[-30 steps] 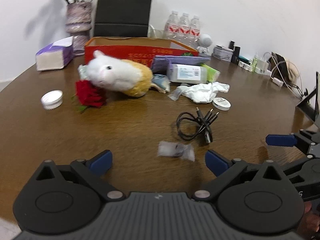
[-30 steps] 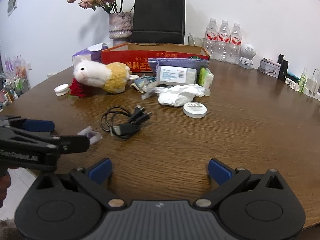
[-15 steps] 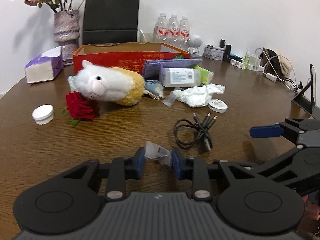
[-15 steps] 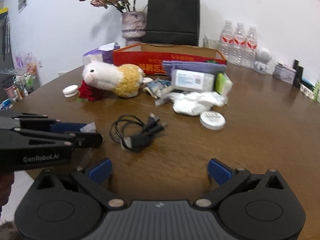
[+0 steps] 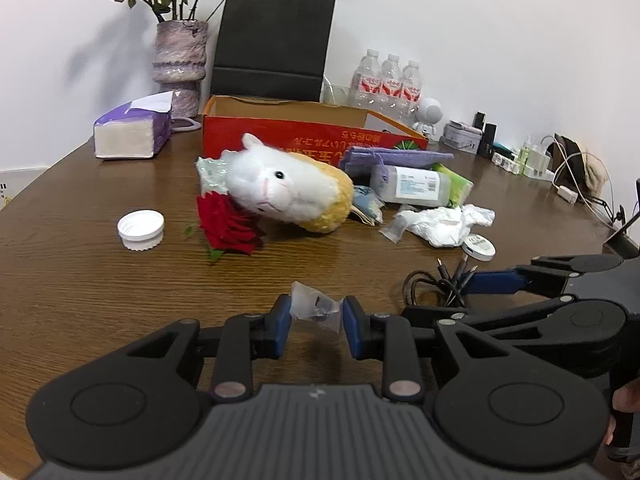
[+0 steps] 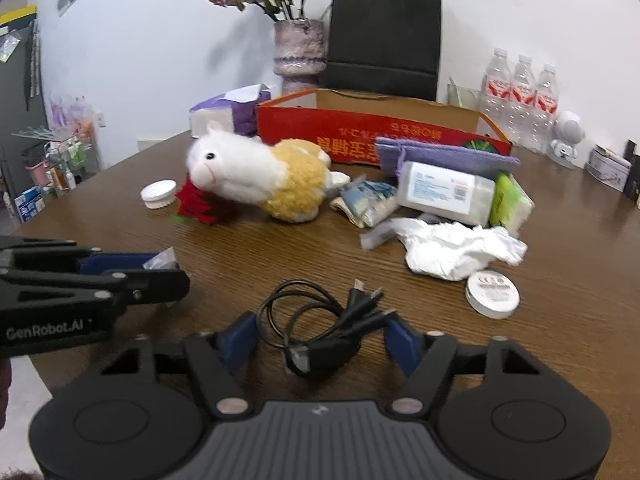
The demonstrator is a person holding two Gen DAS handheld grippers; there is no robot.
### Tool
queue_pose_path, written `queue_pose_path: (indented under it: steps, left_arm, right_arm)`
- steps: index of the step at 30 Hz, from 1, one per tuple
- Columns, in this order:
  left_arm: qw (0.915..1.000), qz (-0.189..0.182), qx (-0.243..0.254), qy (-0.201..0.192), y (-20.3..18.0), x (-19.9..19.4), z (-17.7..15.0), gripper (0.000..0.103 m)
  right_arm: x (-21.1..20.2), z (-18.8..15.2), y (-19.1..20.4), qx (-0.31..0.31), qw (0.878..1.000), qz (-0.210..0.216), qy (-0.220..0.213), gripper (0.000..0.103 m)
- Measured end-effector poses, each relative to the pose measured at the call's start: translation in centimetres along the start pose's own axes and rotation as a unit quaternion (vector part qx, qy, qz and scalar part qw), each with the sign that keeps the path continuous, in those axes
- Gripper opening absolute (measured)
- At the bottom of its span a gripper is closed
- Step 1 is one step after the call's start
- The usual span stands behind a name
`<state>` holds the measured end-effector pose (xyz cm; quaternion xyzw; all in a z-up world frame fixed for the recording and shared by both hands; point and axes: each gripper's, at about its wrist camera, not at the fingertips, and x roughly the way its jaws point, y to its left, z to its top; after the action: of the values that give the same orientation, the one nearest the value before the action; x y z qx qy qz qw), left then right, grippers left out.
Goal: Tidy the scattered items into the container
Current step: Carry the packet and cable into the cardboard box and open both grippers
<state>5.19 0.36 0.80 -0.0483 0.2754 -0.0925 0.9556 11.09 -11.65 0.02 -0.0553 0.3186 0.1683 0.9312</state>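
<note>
left gripper (image 5: 314, 320) clamps plastic bag (image 5: 316, 306) | right gripper (image 6: 320, 340) closing round black cable (image 6: 320, 328)

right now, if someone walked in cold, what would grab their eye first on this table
The white and yellow plush toy, lying on a red rose mid-table in front of the red box. Nearer, the left gripper pinches a small clear packet, and the right gripper, jaws just closing, straddles the black cable.
</note>
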Motion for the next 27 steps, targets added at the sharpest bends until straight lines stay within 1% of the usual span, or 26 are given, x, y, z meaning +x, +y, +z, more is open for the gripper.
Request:
queue_pose_path:
  steps: [2, 3, 4, 7, 11, 15, 18, 22, 25, 27]
  left_arm:
    - [1.0000, -0.002, -0.004, -0.003, 0.4, -0.1, 0.2, 0.029]
    - [1.0000, -0.004, -0.005, -0.004, 0.6, 0.0, 0.3, 0.029]
    - [1.0000, -0.005, -0.006, -0.005, 0.7, 0.0, 0.4, 0.029]
    - [0.9998, -0.013, -0.009, -0.010, 0.9, 0.1, 0.9, 0.029]
    - [0.9995, -0.023, -0.010, -0.018, 1.0, 0.1, 1.6, 0.029]
    - [0.9990, -0.032, -0.010, -0.029, 1.4, 0.0, 3.0, 0.029]
    - [0.9981, -0.041, -0.006, -0.046, 1.6, 0.0, 5.0, 0.029]
    - [0.9957, -0.038, 0.006, -0.085, 1.3, 0.8, 8.6, 0.029]
    - [0.9932, -0.040, 0.001, -0.110, 1.1, 2.5, 11.9, 0.029]
    - [0.9918, -0.039, -0.006, -0.122, 1.1, 4.2, 14.1, 0.029]
  right_arm:
    - [-0.1, 0.1, -0.2, 0.002, 1.000, 0.001, -0.003, 0.052]
    - [-0.1, 0.1, -0.3, 0.004, 1.000, 0.002, -0.005, 0.046]
    - [0.0, 0.2, -0.4, 0.006, 1.000, 0.003, -0.006, 0.045]
    - [0.0, 0.5, -0.6, 0.011, 1.000, 0.006, -0.009, 0.044]
    - [-0.4, 1.0, -0.8, 0.013, 1.000, 0.011, -0.024, 0.044]
    - [-0.9, 2.3, -1.4, 0.017, 0.999, 0.015, -0.042, 0.044]
    - [-1.2, 4.4, -2.2, 0.018, 0.998, 0.016, -0.064, 0.044]
    - [-0.8, 8.2, -3.8, 0.022, 0.995, 0.008, -0.102, 0.044]
    - [0.6, 11.2, -4.9, 0.026, 0.991, -0.009, -0.128, 0.044]
    - [2.1, 13.2, -5.9, 0.035, 0.990, -0.016, -0.133, 0.044]
